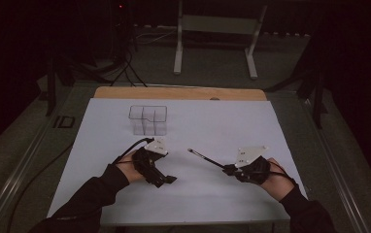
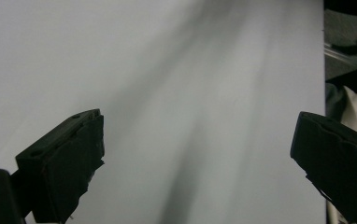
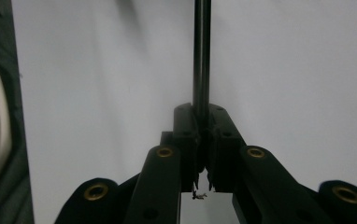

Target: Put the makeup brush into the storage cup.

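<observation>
on white paper (image 1: 212,194), right tongs (image 1: 228,169) clamp one pen (image 1: 205,158); left tongs (image 1: 166,180) gape empty.

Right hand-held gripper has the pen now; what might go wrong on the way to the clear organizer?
The thin black pen is clamped only at its end by the right hand-held gripper, so it may pivot or slip. The clear plastic compartment organizer looks light; a long overhanging pen might nudge or tip it.

The right tool (image 3: 203,126) pinches a thin black pen (image 3: 202,56) between its closed jaws; the pen runs straight ahead over the white table (image 3: 97,84).
</observation>
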The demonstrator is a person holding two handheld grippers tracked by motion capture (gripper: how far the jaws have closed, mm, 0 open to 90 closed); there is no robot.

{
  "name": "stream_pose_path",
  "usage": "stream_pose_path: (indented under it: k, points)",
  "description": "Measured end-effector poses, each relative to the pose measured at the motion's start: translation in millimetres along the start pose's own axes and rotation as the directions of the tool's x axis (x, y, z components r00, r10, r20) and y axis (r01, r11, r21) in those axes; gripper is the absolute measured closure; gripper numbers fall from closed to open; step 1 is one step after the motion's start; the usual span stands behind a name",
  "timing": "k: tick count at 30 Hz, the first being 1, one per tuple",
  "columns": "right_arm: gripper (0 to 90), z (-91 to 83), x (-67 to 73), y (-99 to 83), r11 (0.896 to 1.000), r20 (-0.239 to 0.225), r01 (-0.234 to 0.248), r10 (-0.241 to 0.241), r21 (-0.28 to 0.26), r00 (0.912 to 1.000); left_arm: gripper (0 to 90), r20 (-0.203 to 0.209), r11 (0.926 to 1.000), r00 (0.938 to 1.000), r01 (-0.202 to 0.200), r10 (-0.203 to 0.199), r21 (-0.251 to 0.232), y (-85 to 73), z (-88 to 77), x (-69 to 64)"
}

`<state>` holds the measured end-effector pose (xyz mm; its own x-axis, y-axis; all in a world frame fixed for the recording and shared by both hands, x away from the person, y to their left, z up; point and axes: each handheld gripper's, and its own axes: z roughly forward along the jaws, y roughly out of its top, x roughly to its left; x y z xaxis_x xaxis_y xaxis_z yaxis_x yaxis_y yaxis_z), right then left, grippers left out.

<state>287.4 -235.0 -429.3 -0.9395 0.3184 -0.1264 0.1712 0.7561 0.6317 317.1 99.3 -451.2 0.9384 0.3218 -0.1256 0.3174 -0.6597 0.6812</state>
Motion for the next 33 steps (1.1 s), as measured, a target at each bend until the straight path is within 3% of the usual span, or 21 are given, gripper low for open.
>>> stream_pose_path:
  k: [4,7,10,14,18,20,23,26,29,33]
  points:
    - [83.7,-3.4,-1.4,0.2,0.997,0.000,-0.056,0.057,-0.044,0.9984,4.4,-0.003,1.0000,1.0000,-0.004,0.004,-0.007,-10.4,3.7,-3.6]
    - [83.7,-4.5,-1.8,1.1,0.991,0.008,-0.110,0.111,-0.076,0.9938,4.5,-0.008,0.9989,0.9998,0.016,-0.016,-0.043,-16.7,5.4,-3.7]
    - [83.7,-5.3,-1.0,2.9,0.980,0.015,-0.164,0.167,-0.115,0.9858,4.7,-0.012,0.9981,0.9995,0.028,-0.029,-0.055,-21.5,7.9,-2.7]
    - [83.7,-6.0,-1.5,1.8,0.964,0.005,-0.212,0.216,-0.162,0.9764,4.6,-0.056,0.9973,0.9981,0.021,-0.025,-0.071,-26.6,10.6,-4.4]
    - [83.7,-5.7,-1.1,-3.3,0.937,-0.024,-0.272,0.273,-0.221,0.9616,4.6,-0.073,0.9948,0.9967,0.027,-0.034,-0.098,-30.3,12.0,-5.9]
    - [83.7,-4.5,0.2,-6.2,0.925,-0.025,-0.291,0.294,-0.242,0.9554,4.9,-0.065,0.9934,0.9969,0.036,-0.044,-0.109,-32.1,13.2,-5.9]
    - [83.7,-1.6,3.4,-9.1,0.919,-0.016,-0.303,0.310,-0.253,0.9508,5.0,-0.056,0.9927,0.9968,0.051,-0.058,-0.109,-34.9,16.2,-5.1]
    - [83.7,1.8,5.6,-13.1,0.902,-0.037,-0.337,0.340,-0.268,0.9396,5.0,-0.047,0.9903,0.9960,0.069,-0.075,-0.120,-36.6,17.3,-4.4]
    - [83.7,5.0,5.7,-16.2,0.898,-0.037,-0.344,0.348,-0.273,0.9368,5.0,-0.039,0.9854,0.9946,0.090,-0.097,-0.145,-38.0,16.9,-2.9]
    - [83.7,7.1,3.5,-21.1,0.885,-0.041,-0.365,0.369,-0.289,0.9285,4.9,-0.047,0.9803,0.9930,0.099,-0.108,-0.171,-38.7,16.3,-2.9]
